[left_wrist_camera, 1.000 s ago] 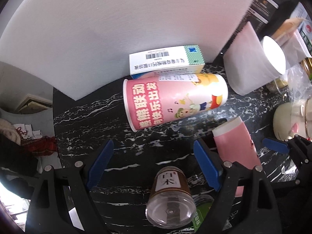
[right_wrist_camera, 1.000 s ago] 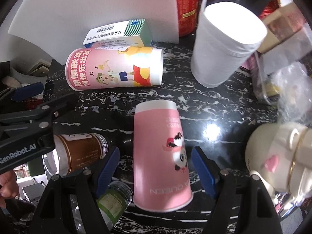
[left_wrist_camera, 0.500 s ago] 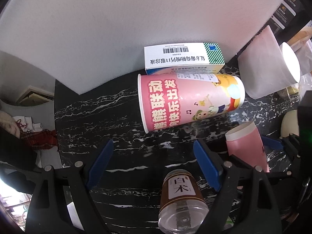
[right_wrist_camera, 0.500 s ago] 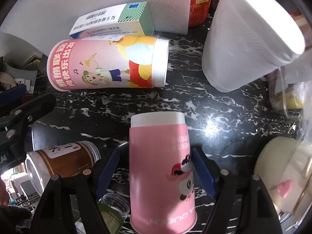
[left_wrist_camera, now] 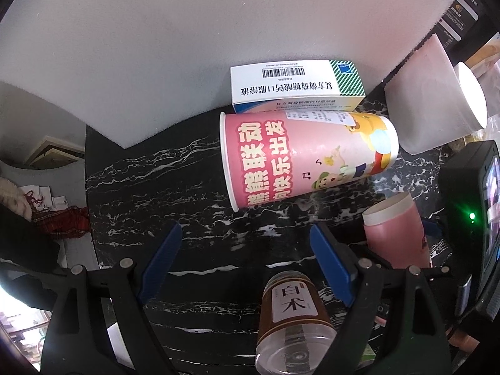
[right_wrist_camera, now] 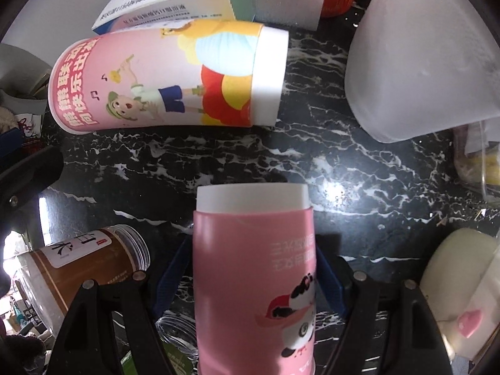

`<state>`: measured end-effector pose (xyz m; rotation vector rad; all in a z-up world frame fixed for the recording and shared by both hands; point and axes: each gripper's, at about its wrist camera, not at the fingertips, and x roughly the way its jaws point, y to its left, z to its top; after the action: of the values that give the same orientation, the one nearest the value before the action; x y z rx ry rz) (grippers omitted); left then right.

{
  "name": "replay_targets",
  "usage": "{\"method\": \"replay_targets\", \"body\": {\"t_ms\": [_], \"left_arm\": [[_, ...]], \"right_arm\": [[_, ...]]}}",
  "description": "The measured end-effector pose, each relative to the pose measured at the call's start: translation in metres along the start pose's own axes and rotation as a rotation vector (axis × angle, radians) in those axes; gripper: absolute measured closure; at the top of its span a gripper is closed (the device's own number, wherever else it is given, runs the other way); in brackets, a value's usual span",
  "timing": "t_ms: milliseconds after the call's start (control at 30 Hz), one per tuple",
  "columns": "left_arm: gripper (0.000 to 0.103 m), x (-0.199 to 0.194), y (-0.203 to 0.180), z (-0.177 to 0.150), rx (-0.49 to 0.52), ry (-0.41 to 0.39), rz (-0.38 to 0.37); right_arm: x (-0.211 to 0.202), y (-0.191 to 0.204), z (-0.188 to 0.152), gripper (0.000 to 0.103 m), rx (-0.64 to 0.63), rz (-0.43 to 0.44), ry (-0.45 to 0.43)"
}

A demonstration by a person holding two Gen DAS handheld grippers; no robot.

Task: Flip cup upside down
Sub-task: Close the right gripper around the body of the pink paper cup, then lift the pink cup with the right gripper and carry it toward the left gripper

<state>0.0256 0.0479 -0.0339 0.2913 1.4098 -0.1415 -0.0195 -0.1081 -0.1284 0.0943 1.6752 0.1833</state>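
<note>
A pink panda cup (right_wrist_camera: 253,275) lies on its side on the black marble table (right_wrist_camera: 328,162), its white base pointing away. My right gripper (right_wrist_camera: 253,268) straddles it, blue pads close against both sides. The same cup shows at the right of the left wrist view (left_wrist_camera: 395,231). My left gripper (left_wrist_camera: 247,250) is open and empty above the table. A larger pink cartoon cup (left_wrist_camera: 306,159) lies on its side beyond it, also seen in the right wrist view (right_wrist_camera: 168,78).
A medicine box (left_wrist_camera: 297,89) lies behind the cartoon cup against a white foam board (left_wrist_camera: 218,31). A frosted plastic cup (right_wrist_camera: 422,62) stands at right. A brown jar (left_wrist_camera: 292,312) lies near the left gripper. A cream ceramic piece (right_wrist_camera: 462,293) sits at right.
My right gripper has moved forward around the pink panda cup and its pads have closed in on it. The left gripper has drifted left and stays open.
</note>
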Motion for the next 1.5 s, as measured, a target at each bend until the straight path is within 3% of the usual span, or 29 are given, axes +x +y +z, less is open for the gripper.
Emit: {"method": "replay_targets", "body": {"t_ms": [267,833,1233,1500], "left_arm": [[0.019,-0.003,0.000,-0.002,0.001,0.001,-0.003],[0.019,-0.048,-0.005,-0.013,0.018,-0.051,-0.014],[0.019,-0.098,-0.011,-0.045,0.024,-0.099,-0.020],[0.019,-0.128,-0.022,-0.072,0.039,-0.133,-0.010]], "right_arm": [[0.015,0.005,-0.002,0.034,-0.019,0.027,-0.022],[-0.042,0.011,-0.029,0.034,-0.057,-0.019,-0.119],[-0.129,-0.004,-0.078,0.034,-0.007,-0.047,-0.311],[-0.161,-0.009,-0.118,0.034,0.020,-0.044,-0.432]]}}
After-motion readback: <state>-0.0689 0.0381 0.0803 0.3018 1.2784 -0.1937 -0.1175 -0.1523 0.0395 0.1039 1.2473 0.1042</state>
